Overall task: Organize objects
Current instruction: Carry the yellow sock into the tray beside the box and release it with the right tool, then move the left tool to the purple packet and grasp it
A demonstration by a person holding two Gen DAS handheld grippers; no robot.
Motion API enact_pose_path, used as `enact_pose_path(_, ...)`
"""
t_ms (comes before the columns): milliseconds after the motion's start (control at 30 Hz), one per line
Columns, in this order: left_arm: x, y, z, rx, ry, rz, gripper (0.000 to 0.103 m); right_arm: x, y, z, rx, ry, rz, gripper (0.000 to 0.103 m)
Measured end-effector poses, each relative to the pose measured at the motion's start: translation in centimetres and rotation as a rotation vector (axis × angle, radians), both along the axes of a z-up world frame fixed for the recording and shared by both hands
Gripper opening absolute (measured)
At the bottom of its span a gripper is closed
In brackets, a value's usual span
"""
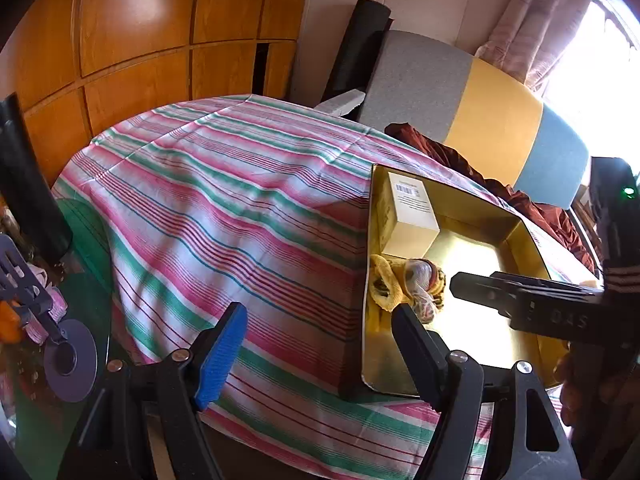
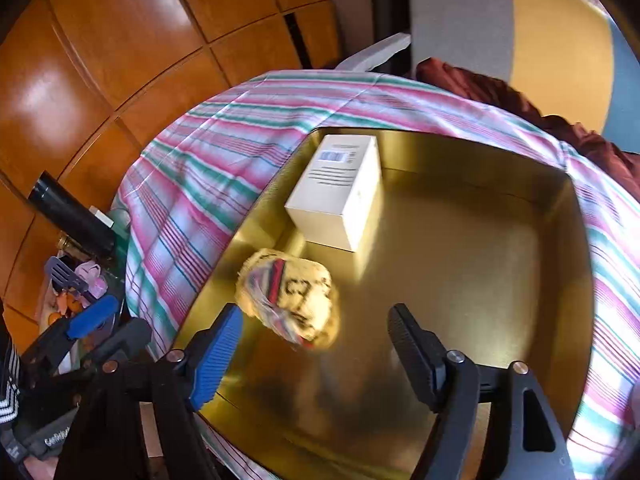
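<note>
Left wrist view. Hovering over striped pink-green-white cloth [image 1: 208, 208]; left gripper [image 1: 316, 320] showing fingers spread, nothing between them, blue pad [image 1: 220, 352] over the cloth. Sitting at right on the cloth: shallow gold-lined rectangular tray [image 1: 516, 224]. Holding, at its far corner, a white cardboard box with barcode label [image 1: 412, 216]; nearer, against the left wall, a cream-and-yellow plush bundle partly in clear plastic [image 1: 404, 284]. Reaching in from the right over the tray: right gripper [image 1: 476, 292], its black fingers side-on here, gap hard to judge.

Right wrist view. Looking down into the same tray [image 2: 576, 208]. Right gripper [image 2: 316, 340] with fingers spread wide, pinching nothing. Plush bundle [image 2: 292, 300] appearing blurred, lying just ahead of the fingertips, seemingly loose on the tray floor, touching neither pad as far as can be told. White box [image 2: 340, 188] resting just behind it, apart from the bundle. Remaining tray floor showing bare gold.

Judging the step: releasing the bundle into the tray. Doing it well: lifting straight up and back, keeping fingers wide, avoiding snagging the plastic wrap or nudging the box. Waiting at far left off the cloth: slotted grey spatula and small pink items [image 2: 76, 276], likely next.
</note>
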State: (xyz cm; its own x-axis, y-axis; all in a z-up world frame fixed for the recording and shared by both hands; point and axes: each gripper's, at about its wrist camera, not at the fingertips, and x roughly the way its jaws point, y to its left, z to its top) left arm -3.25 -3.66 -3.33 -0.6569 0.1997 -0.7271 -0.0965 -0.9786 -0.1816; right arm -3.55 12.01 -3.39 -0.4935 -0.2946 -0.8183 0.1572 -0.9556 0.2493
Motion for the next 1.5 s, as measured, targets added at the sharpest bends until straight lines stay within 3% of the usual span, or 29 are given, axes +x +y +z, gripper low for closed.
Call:
enact_pose_path(433, 1.3, 2.8, 1.7, -0.038, 0.046, -0.075, 0.079, 4.6, 3.9, 2.1, 0.086, 0.099, -0.098, 0.079)
enact_pose_path(900, 2.8, 8.6, 2.6, -0.075, 0.074, -0.226, 0.082, 9.8, 13.8, 3.2, 0.12, 0.121, -0.313, 0.084)
enact_pose_path(1200, 3.6, 13.6, 2.8, -0.092, 0.085, -0.365, 0.082, 14.1, 23.2, 3.6, 0.143, 0.101, -0.54, 0.084)
enact_pose_path(1500, 4.9, 19.8, 3.3, -0.101, 0.097, -0.537, 0.082, 20.4, 33.3, 4.2, 0.111, 0.129, -0.86, 0.084)
